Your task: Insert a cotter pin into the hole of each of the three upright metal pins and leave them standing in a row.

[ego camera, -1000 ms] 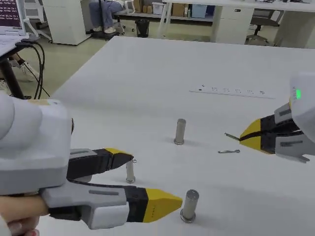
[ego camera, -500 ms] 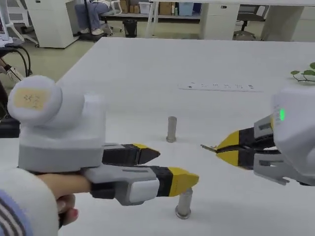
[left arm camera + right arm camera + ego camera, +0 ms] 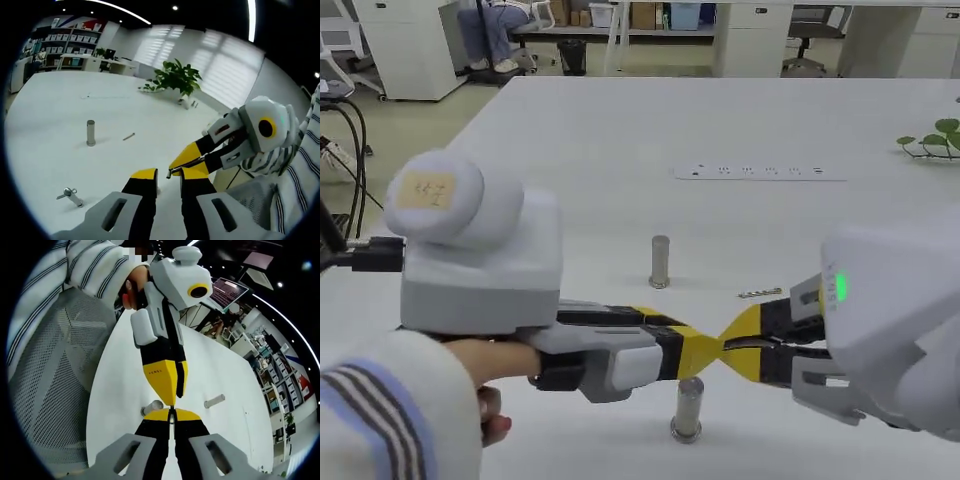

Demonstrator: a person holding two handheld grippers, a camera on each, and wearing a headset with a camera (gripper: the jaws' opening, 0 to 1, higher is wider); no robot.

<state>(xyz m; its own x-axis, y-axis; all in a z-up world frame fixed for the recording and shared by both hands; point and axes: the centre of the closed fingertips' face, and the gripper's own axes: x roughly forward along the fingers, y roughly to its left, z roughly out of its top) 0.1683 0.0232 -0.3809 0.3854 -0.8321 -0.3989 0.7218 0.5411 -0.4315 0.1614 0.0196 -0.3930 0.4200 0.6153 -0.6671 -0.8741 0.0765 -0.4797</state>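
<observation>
Two bare metal pins stand upright on the white table (image 3: 620,130), one farther off (image 3: 660,262) and one near the front (image 3: 687,410). A third pin (image 3: 72,196) with a cotter pin through its head stands at the lower left of the left gripper view. A loose cotter pin (image 3: 760,293) lies on the table. Above the near pin the two grippers meet tip to tip. My right gripper (image 3: 728,343) is shut on a thin cotter pin (image 3: 169,174), whose end sits between the fingers of my open left gripper (image 3: 695,338).
A white power strip (image 3: 760,172) lies across the far part of the table. A green plant (image 3: 932,140) sits at the right edge. Beyond the table are desks, chairs and a seated person (image 3: 485,30).
Both grippers have closed in on each other over the near pin, the right one carrying its cotter pin leftward, the left one moving right. The head camera has also shifted.
</observation>
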